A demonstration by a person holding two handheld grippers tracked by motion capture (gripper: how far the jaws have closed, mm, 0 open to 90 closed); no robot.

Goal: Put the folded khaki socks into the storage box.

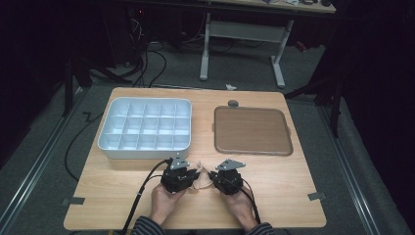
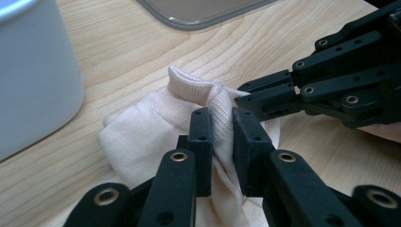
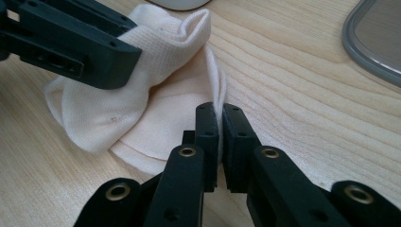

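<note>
Bare tabletop lies open right of and before both hands; behind, the white compartment box and brown tray block the way, a narrow lane between them

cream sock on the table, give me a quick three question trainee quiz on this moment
1. True or false: the left gripper has the cream sock pinched between its jaws.
2. What does the right gripper clamp? A) the brown tray B) an edge of the sock C) a cable
3. Which container lies on the person's left side of the table?

Key:
1. True
2. B
3. The white divided box; the brown tray lies to the right.
</note>
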